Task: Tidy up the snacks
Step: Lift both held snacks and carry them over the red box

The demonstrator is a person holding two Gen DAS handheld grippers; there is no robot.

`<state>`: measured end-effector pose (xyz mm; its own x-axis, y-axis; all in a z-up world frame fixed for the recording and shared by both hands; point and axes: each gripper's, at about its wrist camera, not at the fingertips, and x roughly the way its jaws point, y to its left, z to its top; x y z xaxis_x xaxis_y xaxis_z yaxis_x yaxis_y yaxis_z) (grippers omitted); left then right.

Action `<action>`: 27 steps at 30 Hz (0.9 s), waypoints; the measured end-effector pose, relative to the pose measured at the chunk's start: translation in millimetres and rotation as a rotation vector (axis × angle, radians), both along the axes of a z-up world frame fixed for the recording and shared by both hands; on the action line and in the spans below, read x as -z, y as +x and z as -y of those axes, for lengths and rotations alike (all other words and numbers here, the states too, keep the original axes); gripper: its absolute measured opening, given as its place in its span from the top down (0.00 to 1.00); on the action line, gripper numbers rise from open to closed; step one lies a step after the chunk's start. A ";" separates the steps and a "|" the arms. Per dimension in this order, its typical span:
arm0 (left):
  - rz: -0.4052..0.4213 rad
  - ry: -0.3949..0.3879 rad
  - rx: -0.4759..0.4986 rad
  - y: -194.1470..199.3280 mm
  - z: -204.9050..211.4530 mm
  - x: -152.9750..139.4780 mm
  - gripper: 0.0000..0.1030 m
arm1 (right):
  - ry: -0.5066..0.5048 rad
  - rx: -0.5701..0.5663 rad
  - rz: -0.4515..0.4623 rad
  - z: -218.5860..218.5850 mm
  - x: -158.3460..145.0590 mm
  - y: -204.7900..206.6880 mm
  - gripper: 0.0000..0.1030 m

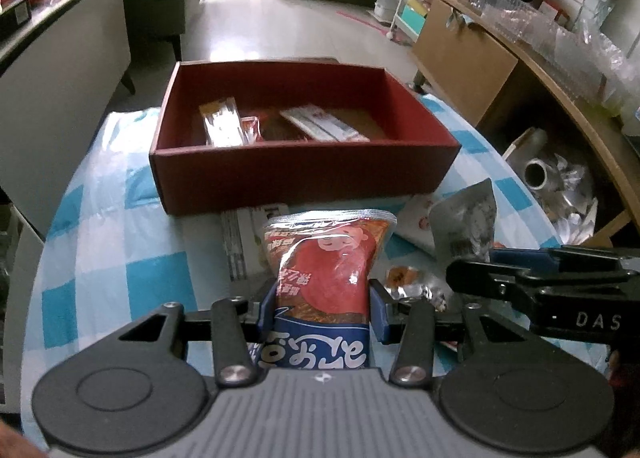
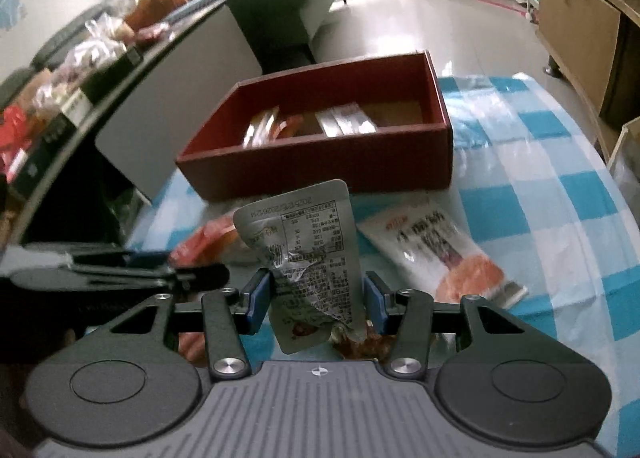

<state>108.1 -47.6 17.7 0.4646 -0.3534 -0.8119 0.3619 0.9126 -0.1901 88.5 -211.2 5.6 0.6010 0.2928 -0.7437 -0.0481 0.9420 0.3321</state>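
Blue-checked tablecloth (image 1: 120,218), red box (image 1: 304,174) at far edge, some packets inside. Left gripper (image 1: 322,308) jaws closed on red snack bag (image 1: 324,262); right gripper (image 2: 316,298) jaws closed on silver pouch (image 2: 308,242). Advice: carry each over the near wall, lay flat beside existing packets, release low.

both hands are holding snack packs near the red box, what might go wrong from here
The left hand-held gripper squeezes the red snack pack across its middle, so brittle contents may crush. The right hand-held gripper holds the silver pouch by crumpled foil; it could slip out. Both head for the red box and could collide.
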 end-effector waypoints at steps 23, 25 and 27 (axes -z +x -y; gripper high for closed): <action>0.107 0.032 -0.047 17.3 9.9 -18.1 0.61 | 0.066 0.028 0.085 3.1 -18.3 33.4 0.45; 0.115 0.031 -0.056 20.2 10.0 -19.9 0.61 | 0.069 0.028 0.093 3.3 -20.6 36.1 0.45; 0.125 0.029 -0.067 24.0 10.3 -22.4 0.61 | 0.072 0.027 0.100 3.8 -22.8 38.7 0.45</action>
<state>132.1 -57.9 40.0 0.5845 -0.2957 -0.7556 0.3192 0.9400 -0.1209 127.2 -215.1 28.4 0.6797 0.3259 -0.6571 -0.0591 0.9173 0.3938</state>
